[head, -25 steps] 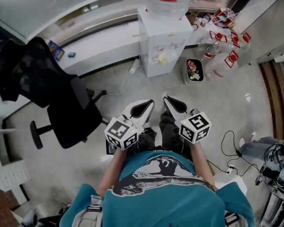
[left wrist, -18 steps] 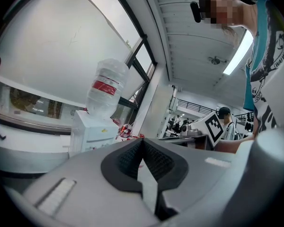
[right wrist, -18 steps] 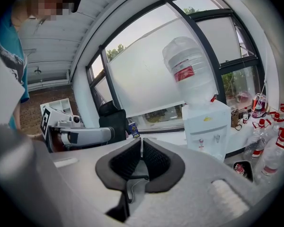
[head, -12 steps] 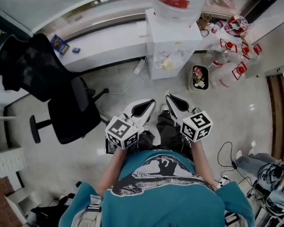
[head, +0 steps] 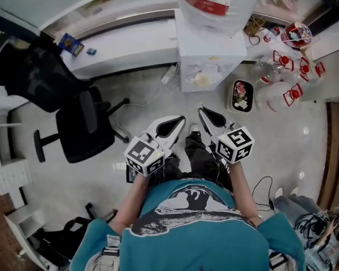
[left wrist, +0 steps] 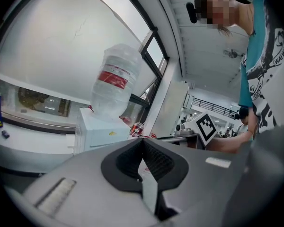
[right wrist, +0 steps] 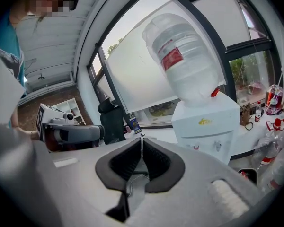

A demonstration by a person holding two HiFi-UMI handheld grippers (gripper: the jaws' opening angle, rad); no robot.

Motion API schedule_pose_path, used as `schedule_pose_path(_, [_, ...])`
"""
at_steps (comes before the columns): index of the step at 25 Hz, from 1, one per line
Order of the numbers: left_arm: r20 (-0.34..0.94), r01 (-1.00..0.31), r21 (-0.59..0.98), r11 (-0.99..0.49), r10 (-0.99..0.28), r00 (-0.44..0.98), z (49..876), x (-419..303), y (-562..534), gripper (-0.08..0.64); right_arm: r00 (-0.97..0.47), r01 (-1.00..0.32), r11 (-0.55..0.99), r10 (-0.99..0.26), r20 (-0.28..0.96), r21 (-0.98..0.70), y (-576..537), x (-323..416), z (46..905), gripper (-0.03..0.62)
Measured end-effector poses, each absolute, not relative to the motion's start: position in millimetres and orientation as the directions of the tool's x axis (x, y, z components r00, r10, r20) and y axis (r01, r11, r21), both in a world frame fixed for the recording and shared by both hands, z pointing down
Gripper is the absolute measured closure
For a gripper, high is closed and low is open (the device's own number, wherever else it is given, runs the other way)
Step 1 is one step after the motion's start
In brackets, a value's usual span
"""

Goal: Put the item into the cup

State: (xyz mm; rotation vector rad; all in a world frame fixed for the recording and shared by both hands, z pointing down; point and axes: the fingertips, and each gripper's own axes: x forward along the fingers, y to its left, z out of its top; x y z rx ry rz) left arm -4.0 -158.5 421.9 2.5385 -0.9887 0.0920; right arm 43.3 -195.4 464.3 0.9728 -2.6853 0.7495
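My left gripper [head: 181, 119] and right gripper [head: 201, 109] are held side by side in front of the person's body, above the floor. Both are shut, tips touching, with nothing between them. The left gripper view shows its jaws [left wrist: 142, 140] closed and empty, and the right gripper view shows the same [right wrist: 141, 138]. They point toward a white water dispenser [head: 212, 55] with a large clear bottle [head: 220, 4] on top. I cannot make out a cup or a loose item in any view.
A black office chair [head: 79, 123] stands to the left. A white ledge [head: 118, 49] with a blue box [head: 72, 44] runs behind it. Right of the dispenser are a small waste bin [head: 241, 95] and empty bottles with red handles [head: 282, 78]. Cables [head: 265, 188] lie at the right.
The head view has shifted: the dispenser and bottles slid rightward and the chair toward the left edge. Both grippers keep the same shut pose in front of the body.
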Motion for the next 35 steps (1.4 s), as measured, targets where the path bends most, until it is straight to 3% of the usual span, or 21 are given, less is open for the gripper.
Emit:
schedule_pose_path(20, [0.271, -0.748, 0.337, -0.572, -0.702, 0.659, 472.8, 36.4, -234.2, 0.561, -0.766, -0.614, 0.699, -0.417, 0.489, -0.366, -297.8, 77.3, 595.0, 0.577])
schedule_pose_path(35, [0.335, -0.846, 0.365, -0.388, -0.793, 0.508, 541.9, 5.7, -254.0, 0.561, -0.677, -0.641, 0.725, -0.377, 0.632, -0.253, -367.2, 73.1, 735.6, 0.577])
